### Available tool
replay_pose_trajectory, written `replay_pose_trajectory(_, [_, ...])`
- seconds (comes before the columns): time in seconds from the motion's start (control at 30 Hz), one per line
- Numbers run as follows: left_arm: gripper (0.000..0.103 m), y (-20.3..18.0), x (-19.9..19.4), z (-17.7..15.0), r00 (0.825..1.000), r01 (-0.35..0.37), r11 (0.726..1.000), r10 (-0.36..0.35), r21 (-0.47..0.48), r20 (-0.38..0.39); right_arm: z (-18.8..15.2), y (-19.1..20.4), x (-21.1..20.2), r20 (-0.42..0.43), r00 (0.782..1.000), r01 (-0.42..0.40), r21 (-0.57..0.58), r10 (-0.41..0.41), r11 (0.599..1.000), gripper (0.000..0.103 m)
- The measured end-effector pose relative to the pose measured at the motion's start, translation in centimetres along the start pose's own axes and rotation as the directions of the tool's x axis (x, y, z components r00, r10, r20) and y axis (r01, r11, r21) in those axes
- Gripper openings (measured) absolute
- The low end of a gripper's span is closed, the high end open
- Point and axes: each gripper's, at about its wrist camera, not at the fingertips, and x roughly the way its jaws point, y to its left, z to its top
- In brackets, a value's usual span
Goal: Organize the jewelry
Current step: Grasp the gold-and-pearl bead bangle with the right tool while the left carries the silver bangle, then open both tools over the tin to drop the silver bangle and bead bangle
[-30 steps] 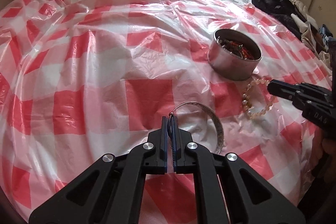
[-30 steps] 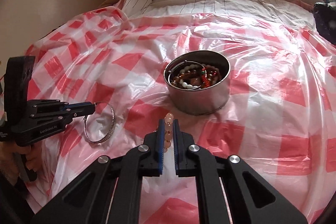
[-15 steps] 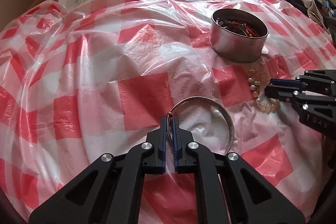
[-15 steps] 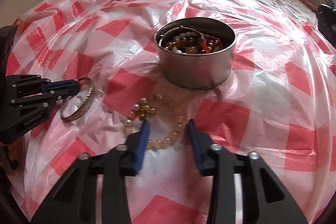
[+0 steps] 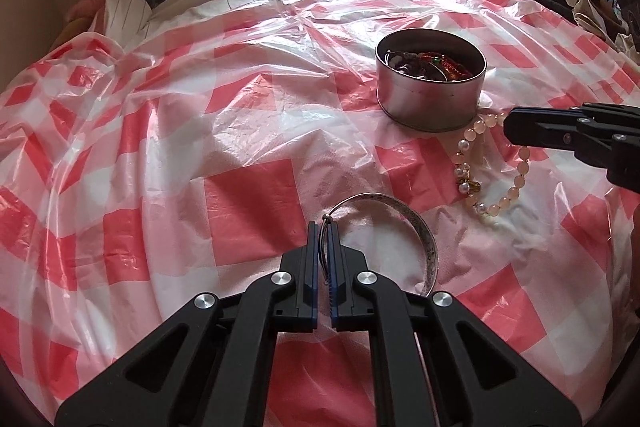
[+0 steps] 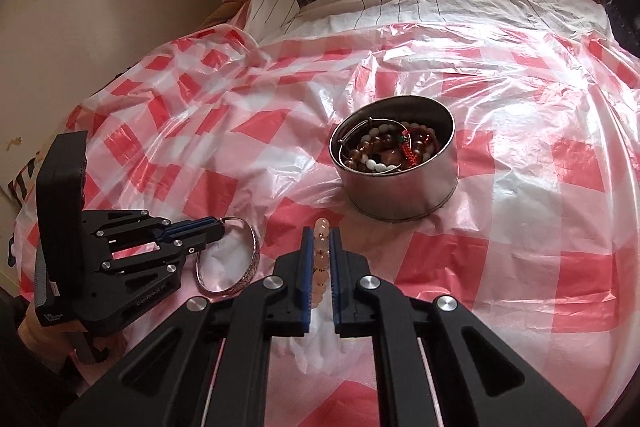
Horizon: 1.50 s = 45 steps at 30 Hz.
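Jewelry is spread on a red-checked plastic sheet [image 6: 520,163] over the bed, most of it already gathered in the round metal tin [image 6: 394,163]. A silver bangle [image 5: 404,227] is clamped by its thin edge between the closed fingers of the left gripper [image 5: 324,227], just short of the tin. A pale bead bracelet [image 6: 321,251] is pinched between the fingers of the right gripper [image 6: 321,233], whose jaws have just been closing onto it. Each piece should be lifted clear of the crinkled sheet, carried over the tin's rim one at a time, and released only once inside.
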Motion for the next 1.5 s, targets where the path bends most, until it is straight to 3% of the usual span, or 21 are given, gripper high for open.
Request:
replay_pose_trajectory(0.3, [0.004,-0.3,-0.9,0.3,0.999,0.013,1.000,-0.013,0.003,0.042,0.3,0.0,-1.2,0.053,0.999,-0.009,-0.005,0.009,1.000,0.008])
replay_pose_trajectory(0.47, [0.004,0.1,-2.5,1.1,0.989,0.107,0.994,-0.103,-0.036,0.104,0.7,-0.6,-2.0,0.089,0.996,-0.028,0.021,0.026,0.999,0.008])
replay_pose_trajectory(0.73, [0.004,1.0,-4.7,2.8,0.957,0.241,0.966,-0.220,-0.095,0.187,1.6,-1.3,-3.6,0.154,0.987,-0.053,0.046,0.045,0.998,0.008])
replay_pose_trajectory(1.13, [0.004,-1.3,-4.2,9.2,0.924,0.318,0.946,-0.292,-0.071,0.248,3.2,-3.2,-5.4,0.225,0.974,-0.051,0.097,0.028,0.994,0.008])
replay_pose_trajectory(1.23, [0.004,-1.6,-3.1,11.0,0.909,0.360,0.928,-0.326,-0.094,0.258,3.7,-3.6,-5.5,0.232,0.972,-0.053,0.102,0.029,0.993,0.008])
replay_pose_trajectory(1.3, [0.004,-1.3,-1.5,12.2,0.886,0.424,0.895,-0.379,-0.138,0.266,4.3,-3.9,-5.6,0.241,0.970,-0.059,0.106,0.032,0.993,0.008])
replay_pose_trajectory(1.33, [0.004,-1.4,-0.3,12.7,0.890,0.428,0.890,-0.384,-0.160,0.246,4.6,-4.0,-5.5,0.246,0.969,-0.067,0.109,0.038,0.992,0.008])
replay_pose_trajectory(1.37, [0.004,-1.8,1.5,13.2,0.915,0.388,0.906,-0.357,-0.169,0.191,5.0,-4.1,-5.4,0.250,0.967,-0.074,0.112,0.044,0.991,0.008])
replay_pose_trajectory(1.4, [0.004,-2.2,3.4,13.5,0.951,0.304,0.939,-0.287,-0.159,0.118,5.4,-4.2,-5.3,0.254,0.966,-0.083,0.112,0.053,0.990,0.008])
replay_pose_trajectory(1.43, [0.004,-2.4,4.9,13.5,0.971,0.239,0.959,-0.231,-0.152,0.069,5.9,-4.3,-5.0,0.255,0.965,-0.099,0.113,0.067,0.989,0.008])
replay_pose_trajectory(1.5, [0.004,-2.0,5.1,13.0,0.971,0.237,0.959,-0.230,-0.158,0.062,6.6,-4.5,-4.4,0.255,0.961,-0.142,0.122,0.107,0.982,0.008])
